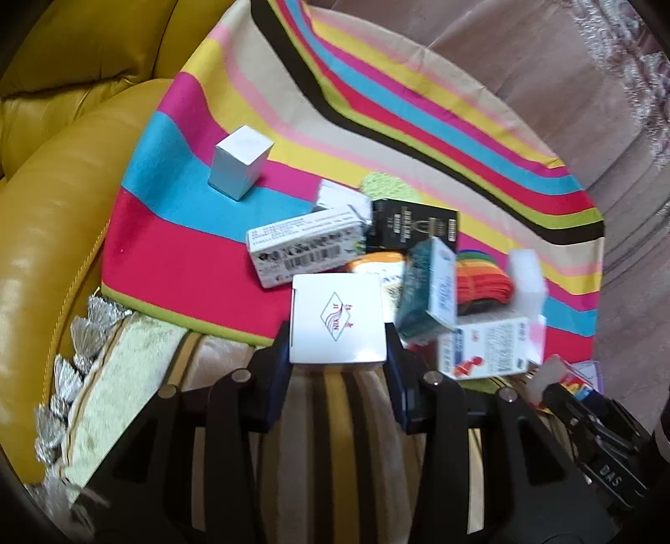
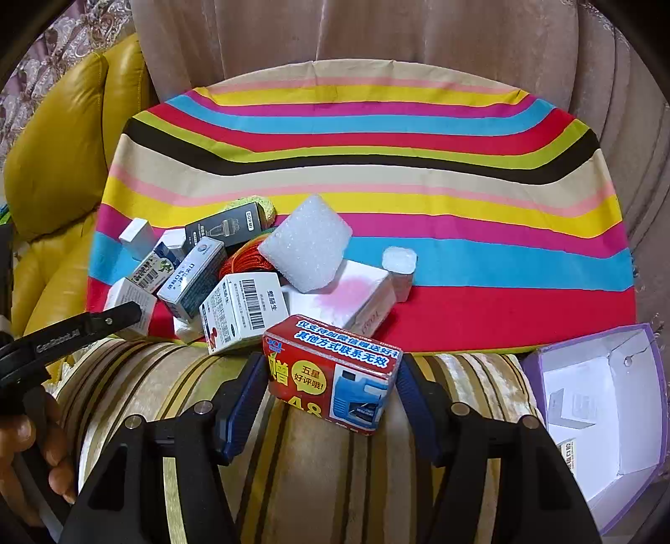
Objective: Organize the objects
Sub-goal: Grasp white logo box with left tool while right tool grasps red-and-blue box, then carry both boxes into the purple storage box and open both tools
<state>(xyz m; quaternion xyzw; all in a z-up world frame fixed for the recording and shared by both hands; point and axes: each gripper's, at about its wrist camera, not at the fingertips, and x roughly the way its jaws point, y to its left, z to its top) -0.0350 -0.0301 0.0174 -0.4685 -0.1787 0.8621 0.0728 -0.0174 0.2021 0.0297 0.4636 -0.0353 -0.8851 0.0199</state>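
Observation:
My left gripper (image 1: pixel 338 355) is shut on a white box with a red logo (image 1: pixel 337 319), held above the near edge of the striped cloth (image 1: pixel 176 259). My right gripper (image 2: pixel 331 376) is shut on a red and blue box (image 2: pixel 335 372) over the striped cushion (image 2: pixel 318 473). A pile of small boxes (image 2: pixel 243 309), a white foam block (image 2: pixel 305 242) and an orange cord bundle (image 1: pixel 481 284) lies on the cloth. A lone white box (image 1: pixel 240 163) stands apart at the left.
An open purple box (image 2: pixel 607 418) with white items inside sits at the right. A yellow leather sofa (image 1: pixel 63 209) lies to the left. A beige curtain (image 2: pixel 377 37) hangs behind. A small clear-capped bottle (image 2: pixel 400 272) stands by the pile.

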